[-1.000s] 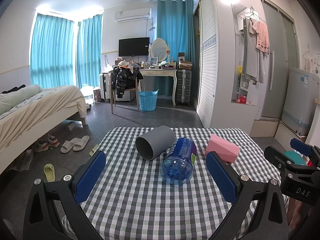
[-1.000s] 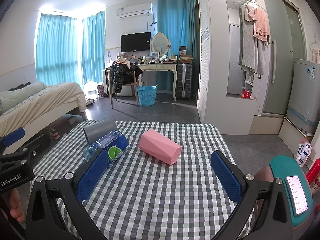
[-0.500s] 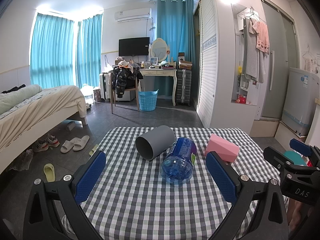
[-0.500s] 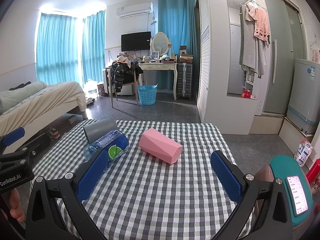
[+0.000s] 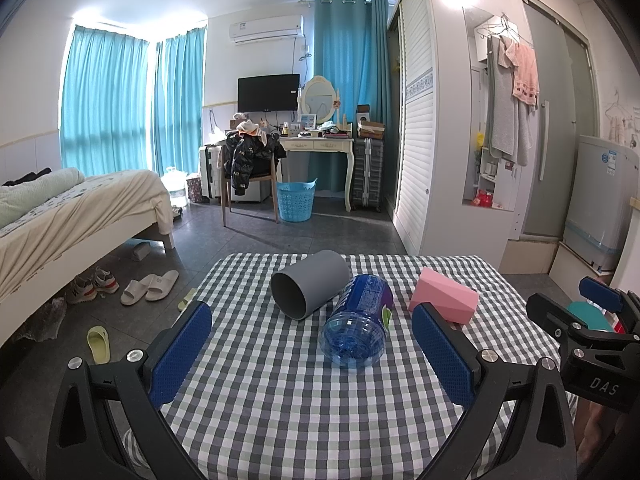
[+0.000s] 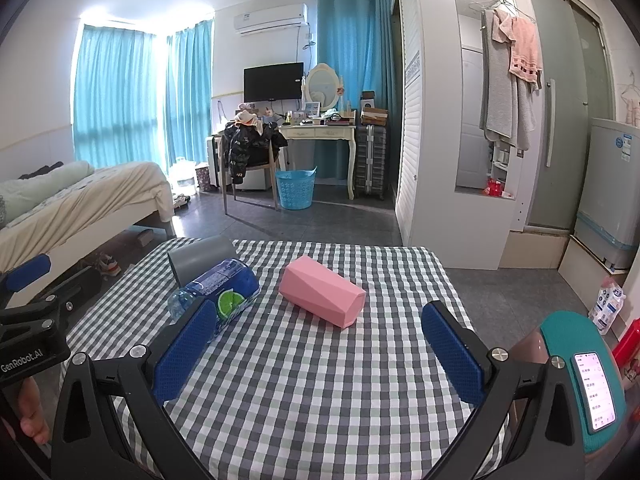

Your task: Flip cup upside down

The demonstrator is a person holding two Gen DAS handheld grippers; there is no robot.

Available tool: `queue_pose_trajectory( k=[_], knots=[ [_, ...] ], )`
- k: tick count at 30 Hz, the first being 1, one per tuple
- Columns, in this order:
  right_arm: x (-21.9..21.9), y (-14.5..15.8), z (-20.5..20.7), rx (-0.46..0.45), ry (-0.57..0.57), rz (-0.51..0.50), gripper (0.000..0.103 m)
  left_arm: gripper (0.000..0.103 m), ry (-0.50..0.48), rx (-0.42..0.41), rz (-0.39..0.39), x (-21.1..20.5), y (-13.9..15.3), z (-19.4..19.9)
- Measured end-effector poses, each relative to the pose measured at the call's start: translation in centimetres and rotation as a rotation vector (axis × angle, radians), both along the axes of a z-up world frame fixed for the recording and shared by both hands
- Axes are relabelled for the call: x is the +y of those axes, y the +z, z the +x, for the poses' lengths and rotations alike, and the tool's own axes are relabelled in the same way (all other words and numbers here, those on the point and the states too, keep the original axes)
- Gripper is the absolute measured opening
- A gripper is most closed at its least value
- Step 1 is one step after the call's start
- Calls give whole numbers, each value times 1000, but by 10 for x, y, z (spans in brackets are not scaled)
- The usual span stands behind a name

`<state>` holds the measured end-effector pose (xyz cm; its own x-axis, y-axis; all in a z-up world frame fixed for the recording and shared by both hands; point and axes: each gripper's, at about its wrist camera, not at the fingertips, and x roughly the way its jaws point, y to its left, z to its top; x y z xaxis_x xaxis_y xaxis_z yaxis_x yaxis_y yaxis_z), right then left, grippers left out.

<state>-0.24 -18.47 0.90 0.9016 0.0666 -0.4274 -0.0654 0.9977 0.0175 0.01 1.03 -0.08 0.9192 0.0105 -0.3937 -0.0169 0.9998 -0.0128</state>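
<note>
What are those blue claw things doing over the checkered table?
A person holds two grippers, and both the left gripper and the right gripper hang open above the checkered table, gripping nothing. On it lie a grey cup, a blue bottle touching it, and a pink cup, all on their sides. The job is flipping a cup upside down, and no cup has been picked up yet.
</note>
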Motion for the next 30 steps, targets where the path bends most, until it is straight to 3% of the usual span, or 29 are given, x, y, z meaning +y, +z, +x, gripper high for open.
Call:
queue_pose_trajectory(
  k=[18,25,30],
  knots=[
    [-2,5,4,6,70,-14,103,103,14,12,1,-4,-8,0],
    [0,4,43,47,224,-157,103,103,71,78,10,-3,-15,19],
    [-2,-11,87,130,318,-246,103,103,114,152,22,-1,-28,45]
  ],
)
